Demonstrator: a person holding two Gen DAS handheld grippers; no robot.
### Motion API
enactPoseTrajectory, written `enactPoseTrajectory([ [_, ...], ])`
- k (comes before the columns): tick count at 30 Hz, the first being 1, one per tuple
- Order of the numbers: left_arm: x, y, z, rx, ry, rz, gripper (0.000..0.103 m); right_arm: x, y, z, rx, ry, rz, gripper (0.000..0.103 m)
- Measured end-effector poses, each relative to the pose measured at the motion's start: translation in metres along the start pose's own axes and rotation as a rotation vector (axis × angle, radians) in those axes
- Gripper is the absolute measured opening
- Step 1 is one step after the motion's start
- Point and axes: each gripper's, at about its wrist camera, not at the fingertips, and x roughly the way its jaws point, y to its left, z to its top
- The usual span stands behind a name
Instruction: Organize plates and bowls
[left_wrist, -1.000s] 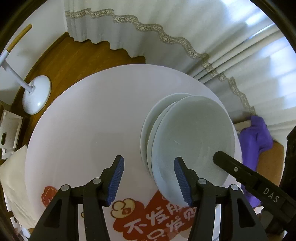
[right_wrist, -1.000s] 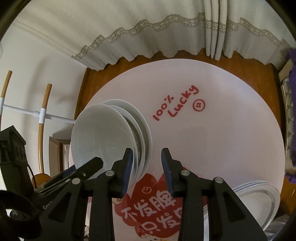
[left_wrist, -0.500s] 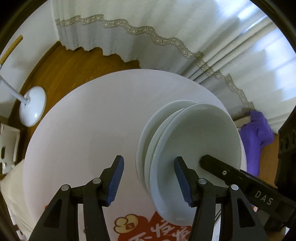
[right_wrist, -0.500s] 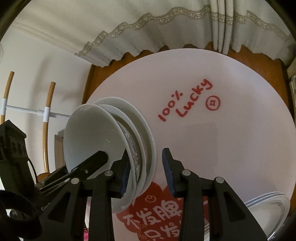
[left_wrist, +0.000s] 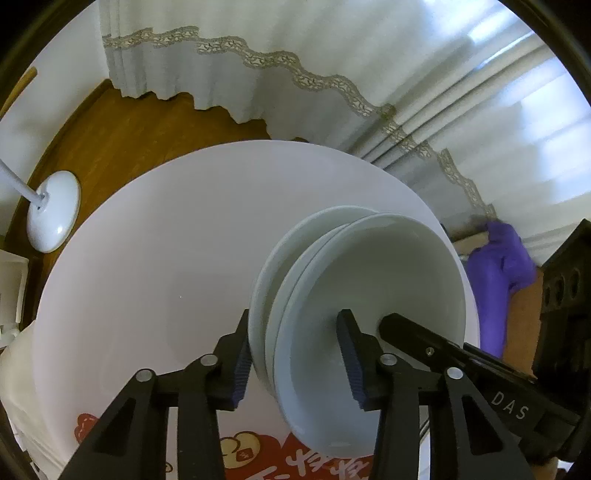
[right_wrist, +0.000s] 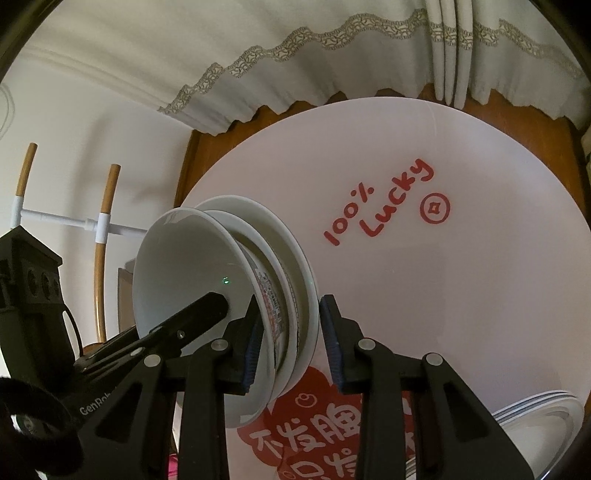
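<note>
**Round white table** (left_wrist: 147, 258). It carries the scene, with a red print at its near edge.

**Stack of bowls** (left_wrist: 369, 288). Three white bowls are nested and turned up on edge over the near edge of the table, just above the red print.
- The rims stand nearly upright, so the stack's axis runs sideways, from one pair of tongs to the other.
- The hollow side faces the right of the left wrist view.
- The bowls are glossy and plain inside. The right wrist view shows a printed band on the outside of the middle bowl.
- Whether the lowest rim touches the table cannot be told.

**Plates** (right_wrist: 535, 417). A flat pile lies at the table's near right edge, well apart from the bowls.

**Left tongs** (left_wrist: 295, 321). One pad is against the back of the outermost bowl and the other is inside the innermost. The jaws have just been closing and now clamp the whole stack across its rims.

**Right tongs** (right_wrist: 290, 306). They are clamped across the same rims, right beside the left pair.

**Judgement.** Both hands are equally near the stack. The next move probably depends on laying that sideways axis upright, so the bowls settle base-down without sliding apart.
</note>
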Motion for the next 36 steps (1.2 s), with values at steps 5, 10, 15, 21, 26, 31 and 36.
enactPoseTrajectory([
  [5,-0.003,-0.012,-0.010,0.026,-0.017,0.034,0.034,-0.002,0.004,-0.002,-0.015,-0.002,-0.026,0.028],
  [10,-0.007,-0.029,-0.018,0.058,-0.031,0.074,0.030,-0.005,0.003,-0.004,-0.014,-0.004,-0.035,0.025],
  [15,-0.009,-0.040,-0.025,0.063,-0.030,0.085,0.027,-0.008,-0.001,-0.012,-0.010,0.002,-0.026,0.024],
  [21,-0.017,-0.045,-0.039,0.074,-0.024,0.090,0.026,-0.012,-0.004,-0.025,-0.006,0.007,-0.018,0.024],
  [26,-0.027,-0.047,-0.058,0.085,-0.018,0.094,0.026,-0.018,-0.003,-0.043,0.000,0.013,-0.017,0.024],
  [31,-0.040,-0.044,-0.083,0.100,-0.001,0.096,0.026,-0.022,0.000,-0.071,0.008,0.024,-0.023,0.024],
  [36,-0.052,-0.037,-0.109,0.133,0.028,0.092,0.026,-0.025,0.002,-0.106,0.029,0.030,-0.034,0.024],
])
